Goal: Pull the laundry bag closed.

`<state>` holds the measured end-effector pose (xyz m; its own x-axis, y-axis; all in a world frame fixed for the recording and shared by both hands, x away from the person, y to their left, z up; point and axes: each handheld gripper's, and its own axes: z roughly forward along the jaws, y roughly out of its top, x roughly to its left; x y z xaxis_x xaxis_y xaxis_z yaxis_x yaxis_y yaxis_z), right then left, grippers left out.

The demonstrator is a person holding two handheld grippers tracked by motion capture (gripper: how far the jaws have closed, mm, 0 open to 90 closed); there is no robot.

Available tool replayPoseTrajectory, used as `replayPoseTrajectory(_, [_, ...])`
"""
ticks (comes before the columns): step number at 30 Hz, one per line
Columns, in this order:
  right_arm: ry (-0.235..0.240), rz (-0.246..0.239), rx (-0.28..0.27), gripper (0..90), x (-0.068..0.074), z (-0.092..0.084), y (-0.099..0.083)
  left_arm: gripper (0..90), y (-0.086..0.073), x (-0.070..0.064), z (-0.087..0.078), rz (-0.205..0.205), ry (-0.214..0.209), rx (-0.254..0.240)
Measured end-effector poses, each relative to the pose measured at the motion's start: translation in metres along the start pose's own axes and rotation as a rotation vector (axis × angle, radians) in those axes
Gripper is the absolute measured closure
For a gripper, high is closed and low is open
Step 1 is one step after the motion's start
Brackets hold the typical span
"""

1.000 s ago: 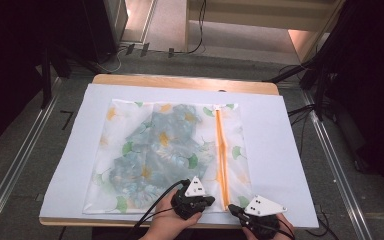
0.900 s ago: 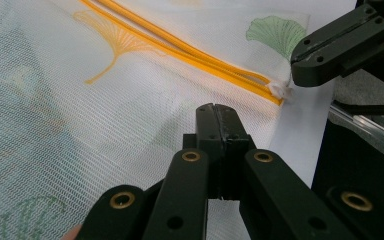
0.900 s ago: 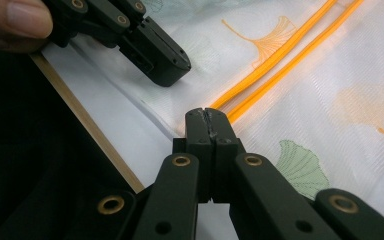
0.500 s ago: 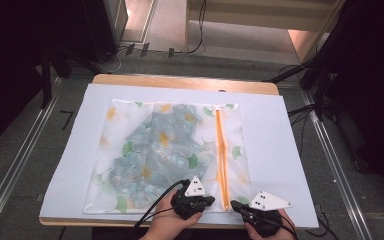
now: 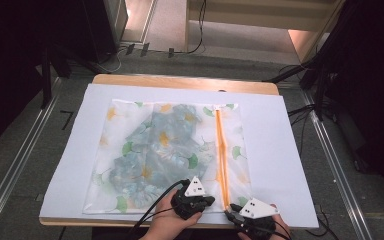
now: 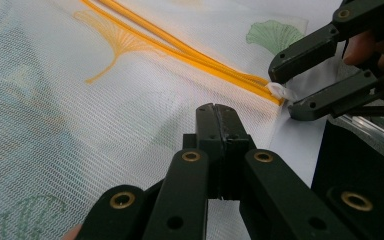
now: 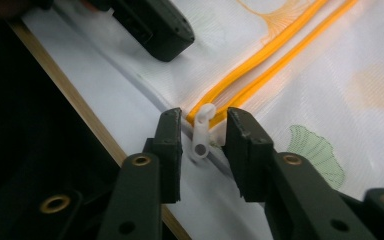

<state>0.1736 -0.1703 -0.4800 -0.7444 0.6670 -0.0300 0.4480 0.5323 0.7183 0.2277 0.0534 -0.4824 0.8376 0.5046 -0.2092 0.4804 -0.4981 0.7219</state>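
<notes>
Beside the near end of the orange zipper (image 5: 221, 155), two grippers are recorded on a mesh laundry bag (image 5: 130, 150) laid flat on a white sheet (image 5: 280, 150) over the table (image 5: 180, 81).

Item 1, right gripper (image 7: 202, 132): since a second ago it has been shifted slightly inward along the table's near edge, toward the zipper's end. Its jaws are now set narrowly apart on either side of the white zipper pull (image 7: 200, 135), close to it but not yet closed; contact cannot be confirmed. By this shift the pull is judged to be lined up for gripping, so that the zipper can be drawn along.

Item 2, left gripper (image 6: 220, 125): position unchanged, just left of the zipper's near end. Its jaws are closed together, pressed onto the mesh; whether fabric is pinched between them cannot be told. The bag is judged to be held steady by it.

Item 3, bag contents: patterned cloth, seen through the mesh, left of the zipper.
</notes>
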Motion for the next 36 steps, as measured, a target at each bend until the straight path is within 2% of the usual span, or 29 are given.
replayPoseTrajectory(1, [-0.008,-0.018,0.001,70.4,0.002,0.000,0.000,90.0,0.000,0.000,0.000,-0.001,0.000,0.000])
replayPoseTrajectory(3, [-0.031,-0.058,0.005,81.3,0.004,-0.001,0.001,90.0,0.000,0.000,0.000,-0.002,0.000,-0.001])
replayPoseTrajectory(4, [-0.046,-0.083,0.008,83.1,0.004,-0.001,0.001,90.0,0.000,0.000,0.000,-0.001,-0.001,-0.001])
replayPoseTrajectory(5, [-0.047,-0.086,0.014,84.7,0.005,-0.002,0.002,90.0,0.000,0.000,0.000,-0.001,-0.001,-0.001])
replayPoseTrajectory(11, [0.031,-0.015,-0.011,85.3,-0.003,-0.008,0.003,90.0,0.000,0.000,0.000,-0.005,0.000,0.000])
replayPoseTrajectory(19, [0.079,0.053,-0.037,85.4,-0.009,-0.010,0.004,90.0,0.000,0.000,0.000,-0.005,-0.006,-0.001])
replayPoseTrajectory(22, [0.107,0.072,-0.029,85.5,-0.011,-0.010,0.003,90.0,0.000,0.001,0.000,-0.007,-0.009,-0.002])
replayPoseTrajectory(26, [0.113,0.070,-0.018,85.6,-0.010,-0.009,0.003,89.7,0.000,0.000,0.000,-0.006,-0.009,-0.005])
replayPoseTrajectory(28, [0.113,0.071,-0.020,85.6,-0.011,-0.009,0.003,88.3,-0.001,-0.002,0.000,0.015,-0.009,-0.007])
replayPoseTrajectory(31, [0.114,0.085,-0.017,85.6,-0.011,-0.008,0.004,86.8,0.000,-0.008,0.000,0.049,-0.010,0.003])
replayPoseTrajectory(34, [0.117,0.098,-0.010,85.6,-0.012,-0.008,0.004,89.0,0.001,-0.017,0.001,0.059,-0.019,-0.004])
replayPoseTrajectory(36, [0.117,0.112,-0.010,85.6,-0.013,-0.007,0.004,90.0,0.000,-0.021,0.005,0.069,-0.027,0.009])
